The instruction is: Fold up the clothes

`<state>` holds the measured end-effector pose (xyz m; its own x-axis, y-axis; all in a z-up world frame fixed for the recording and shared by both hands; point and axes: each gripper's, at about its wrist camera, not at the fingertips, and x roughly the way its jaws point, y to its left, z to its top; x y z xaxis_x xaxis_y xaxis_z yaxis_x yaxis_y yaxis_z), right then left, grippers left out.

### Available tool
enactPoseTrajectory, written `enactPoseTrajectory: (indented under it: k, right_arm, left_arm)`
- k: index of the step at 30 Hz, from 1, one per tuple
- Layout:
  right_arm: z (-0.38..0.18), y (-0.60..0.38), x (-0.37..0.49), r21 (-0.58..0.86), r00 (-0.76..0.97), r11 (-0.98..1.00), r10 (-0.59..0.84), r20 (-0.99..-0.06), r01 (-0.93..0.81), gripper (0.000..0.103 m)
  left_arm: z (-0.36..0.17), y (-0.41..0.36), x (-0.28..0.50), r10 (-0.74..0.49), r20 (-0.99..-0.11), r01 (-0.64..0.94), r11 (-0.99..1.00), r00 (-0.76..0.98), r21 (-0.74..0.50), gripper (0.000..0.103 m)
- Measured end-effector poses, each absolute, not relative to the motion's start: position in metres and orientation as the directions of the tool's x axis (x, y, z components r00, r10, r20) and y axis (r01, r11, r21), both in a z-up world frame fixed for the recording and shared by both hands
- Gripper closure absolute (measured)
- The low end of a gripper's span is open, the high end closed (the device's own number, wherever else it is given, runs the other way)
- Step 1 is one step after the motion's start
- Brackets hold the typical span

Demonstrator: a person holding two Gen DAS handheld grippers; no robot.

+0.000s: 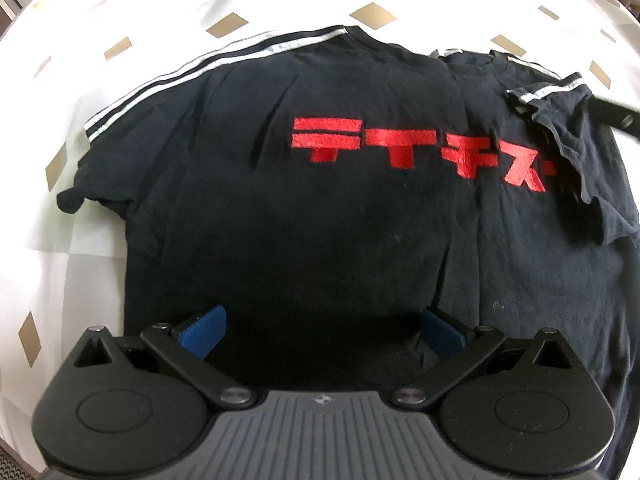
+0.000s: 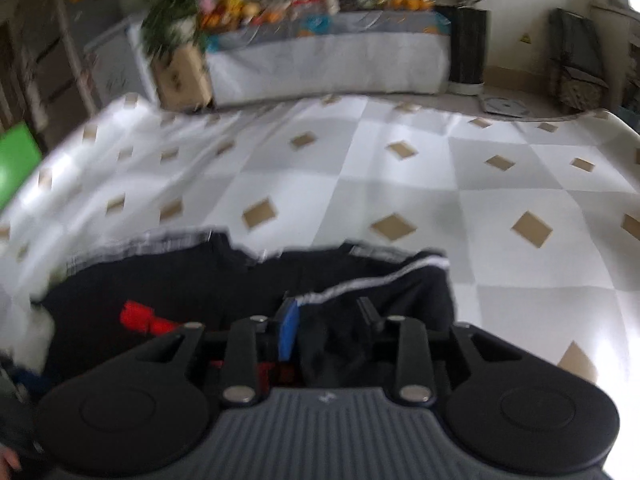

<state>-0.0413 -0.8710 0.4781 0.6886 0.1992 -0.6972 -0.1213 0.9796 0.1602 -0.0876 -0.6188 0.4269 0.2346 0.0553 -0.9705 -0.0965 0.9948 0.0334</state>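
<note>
A black T-shirt [image 1: 340, 208] with red lettering [image 1: 416, 152] and white shoulder stripes lies flat, front up, on the chequered white cloth [image 1: 60, 240]. My left gripper [image 1: 322, 330] hangs open just above the shirt's lower part, its blue pads wide apart with nothing pinched. The shirt's right sleeve [image 1: 568, 128] is folded inward over the chest. In the blurred right wrist view, my right gripper [image 2: 328, 316] stands open with that striped sleeve [image 2: 384, 284] loose between its fingers [image 2: 289, 330]. A blurred black part of it shows beside the sleeve in the left wrist view.
The white cloth [image 2: 440, 184] with tan diamonds stretches far beyond the shirt. Behind it stands a covered table [image 2: 328, 64] with fruit and plants, a cardboard box [image 2: 184, 76] and a dark bin [image 2: 468, 48]. A green board [image 2: 16, 164] shows at the left edge.
</note>
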Motion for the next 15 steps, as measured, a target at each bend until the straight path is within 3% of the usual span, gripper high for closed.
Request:
enactPoseTrajectory:
  k: [7, 15]
  right_arm:
    - [0.471, -0.908, -0.041, 0.158, 0.677, 0.987, 0.091, -0.73, 0.038, 0.066]
    - [0.458, -0.896, -0.031, 0.194, 0.659, 0.981, 0.134, -0.74, 0.019, 0.065]
  left_arm:
    - [0.426, -0.618, -0.088, 0.051, -0.972, -0.099, 0.995, 0.229, 0.028, 0.0]
    - [0.427, -0.617, -0.088, 0.06, -0.971, -0.106, 0.994, 0.232, 0.036, 0.0]
